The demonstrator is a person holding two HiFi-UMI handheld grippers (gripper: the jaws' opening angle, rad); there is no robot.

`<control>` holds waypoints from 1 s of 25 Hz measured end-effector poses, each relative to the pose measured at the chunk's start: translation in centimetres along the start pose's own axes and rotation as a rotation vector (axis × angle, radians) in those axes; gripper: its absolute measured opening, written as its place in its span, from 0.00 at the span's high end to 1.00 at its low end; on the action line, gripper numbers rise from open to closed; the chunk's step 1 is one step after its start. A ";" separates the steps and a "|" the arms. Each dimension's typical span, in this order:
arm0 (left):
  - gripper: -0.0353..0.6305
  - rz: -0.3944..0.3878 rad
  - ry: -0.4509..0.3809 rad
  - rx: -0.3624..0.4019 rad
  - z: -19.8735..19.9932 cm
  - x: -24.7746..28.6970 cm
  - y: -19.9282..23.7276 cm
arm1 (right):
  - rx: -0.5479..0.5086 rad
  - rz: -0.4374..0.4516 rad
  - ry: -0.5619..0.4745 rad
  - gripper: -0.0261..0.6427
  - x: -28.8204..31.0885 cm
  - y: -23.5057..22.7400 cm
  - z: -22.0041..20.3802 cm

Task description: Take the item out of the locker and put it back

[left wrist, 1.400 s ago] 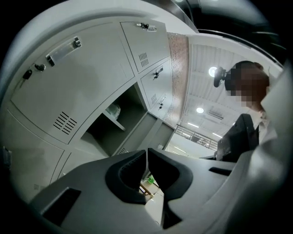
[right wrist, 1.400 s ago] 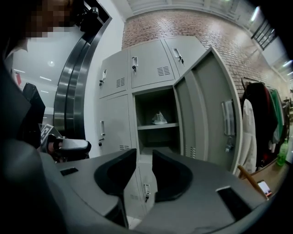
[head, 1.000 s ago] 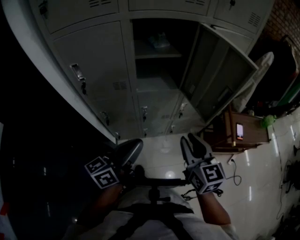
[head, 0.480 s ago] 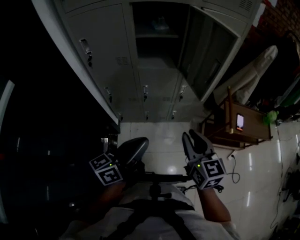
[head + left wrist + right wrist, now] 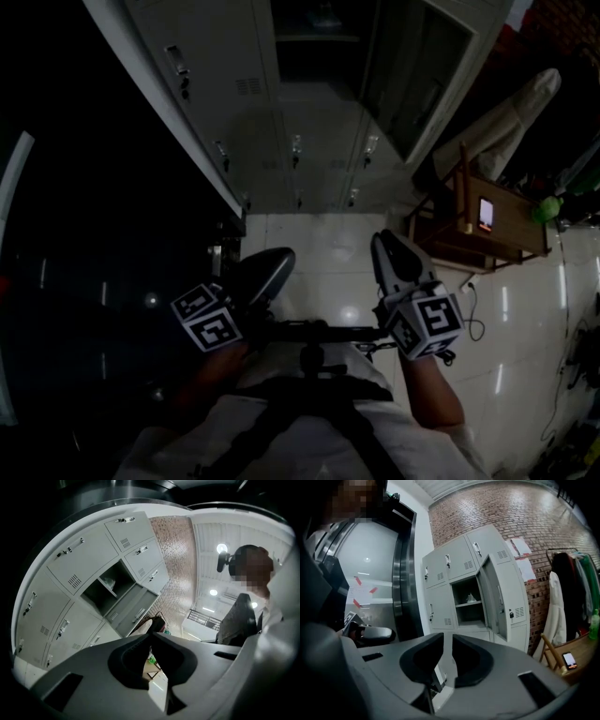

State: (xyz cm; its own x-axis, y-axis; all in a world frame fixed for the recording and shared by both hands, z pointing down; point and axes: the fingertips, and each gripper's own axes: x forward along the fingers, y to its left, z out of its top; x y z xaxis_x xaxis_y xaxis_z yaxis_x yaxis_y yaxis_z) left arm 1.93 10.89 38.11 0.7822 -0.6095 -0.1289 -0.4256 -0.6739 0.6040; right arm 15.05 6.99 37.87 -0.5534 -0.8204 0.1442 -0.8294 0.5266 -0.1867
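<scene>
Step in hand: I judge it as the approach. Both tongs hang low near the person's body, well apart from the locker (image 5: 468, 603), and nothing has been taken yet.
Left tongs (image 5: 151, 634): the jaws are together at the tips and there is nothing between them.
Right tongs (image 5: 447, 637): the jaws are closing. Only a narrow slit is left, and through it I see just floor and locker, with no thing in it.
Item (image 5: 471, 597): a small pale thing on the upper shelf of the open compartment, far ahead of both tongs and higher than them.
Door (image 5: 499, 597): it stands open to the right of the compartment, as seen along the right tongs.
How to do it well: I think the working jaws should be wide apart before they enter. They should go in left of the door edge, come level with the shelf, and close on the middle of the item and not on its edge.
Hard to make out: I cannot tell what the item is, because it is too small and pale.
Cut off: in the head view the shelf lies at the very top edge and is dim, so the item hardly shows there.
Dark: the area to the left of the left tongs is almost black.
</scene>
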 end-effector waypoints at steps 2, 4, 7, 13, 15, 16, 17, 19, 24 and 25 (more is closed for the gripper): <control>0.94 -0.001 -0.001 -0.002 0.3 -0.8 0.0 | -0.001 -0.005 -0.003 0.89 -0.2 0.7 0.0; 0.94 0.003 0.001 -0.011 0.4 -1.9 0.1 | 0.004 -0.010 0.010 0.90 -0.3 1.6 -0.5; 0.94 0.010 0.005 -0.015 0.9 -3.5 0.6 | 0.005 -0.010 0.027 0.92 -0.2 3.1 -1.1; 0.94 -0.013 0.001 -0.026 0.3 -6.1 0.8 | -0.008 -0.021 0.017 0.94 -0.5 5.8 -2.1; 0.94 -0.024 0.010 -0.033 0.1 -6.4 0.6 | -0.009 -0.024 0.019 0.95 -0.7 6.3 -2.3; 0.94 -0.029 0.014 -0.036 0.1 -6.3 0.6 | -0.010 -0.025 0.020 0.95 -0.7 6.4 -2.2; 0.94 -0.033 0.018 -0.039 0.1 -6.3 0.5 | -0.011 -0.026 0.021 0.96 -0.7 6.5 -2.2; 0.94 -0.039 0.023 -0.047 0.1 -6.2 0.5 | -0.011 -0.030 0.026 0.96 -0.7 6.6 -2.1; 0.94 -0.050 0.027 -0.064 -0.1 -6.7 0.5 | -0.003 -0.036 0.040 0.96 -0.7 7.3 -2.5; 0.94 -0.052 0.028 -0.066 -0.1 -6.8 0.6 | -0.004 -0.037 0.041 0.96 -0.7 7.5 -2.6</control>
State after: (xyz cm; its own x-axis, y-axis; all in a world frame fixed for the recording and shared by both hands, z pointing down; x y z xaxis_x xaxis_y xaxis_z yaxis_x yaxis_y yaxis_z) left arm -3.56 14.69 39.44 0.8152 -0.5620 -0.1401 -0.3539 -0.6748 0.6477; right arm 9.05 12.08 38.90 -0.5249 -0.8296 0.1906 -0.8496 0.4969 -0.1770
